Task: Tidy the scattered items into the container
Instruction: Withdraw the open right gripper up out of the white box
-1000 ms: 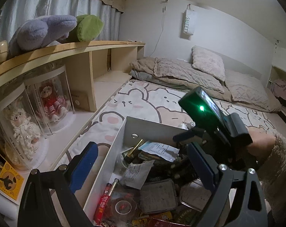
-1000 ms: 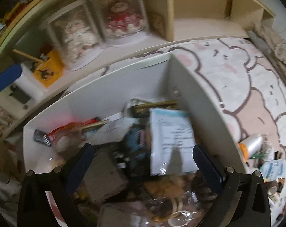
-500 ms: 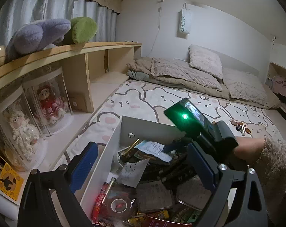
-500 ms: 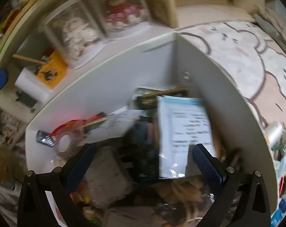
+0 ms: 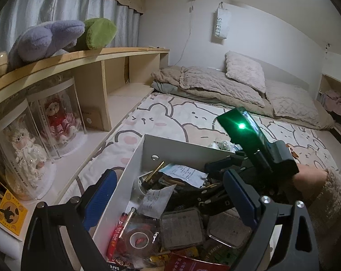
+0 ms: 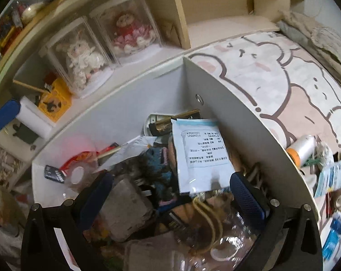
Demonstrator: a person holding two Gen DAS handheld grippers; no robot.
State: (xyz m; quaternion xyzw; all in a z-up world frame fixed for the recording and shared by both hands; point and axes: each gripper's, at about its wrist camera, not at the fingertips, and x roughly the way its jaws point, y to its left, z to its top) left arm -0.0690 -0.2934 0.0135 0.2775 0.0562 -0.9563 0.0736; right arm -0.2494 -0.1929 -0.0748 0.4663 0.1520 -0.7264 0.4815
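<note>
- Since the earlier frame our right hand-held gripper [image 6: 171, 194] has drawn back a little inside the container [image 6: 134, 103]; the white paper packet [image 6: 200, 155] now lies further ahead of it, and the left view has barely shifted.
- Right hand-held gripper: fingers spread wide, nothing between them, poised over the heap in the container. The packet lies flat on top of the pile, its near edge just ahead of the right finger [image 6: 247, 197].
- Left hand-held gripper [image 5: 168, 194]: also wide open and empty, straddling the container's left wall [image 5: 116, 201] above the tape roll [image 5: 137, 240].
- Risk, as we judge it: the container is heaped, so the packet could slide off, or a finger could snag the cord loops [image 6: 207, 216] on withdrawal and drag things out.
- Further off, on the bed mat [image 6: 272, 83] outside the far wall, an orange-capped bottle [image 6: 302, 150] and small items remain uncollected; reaching over the wall may knock it.
</note>
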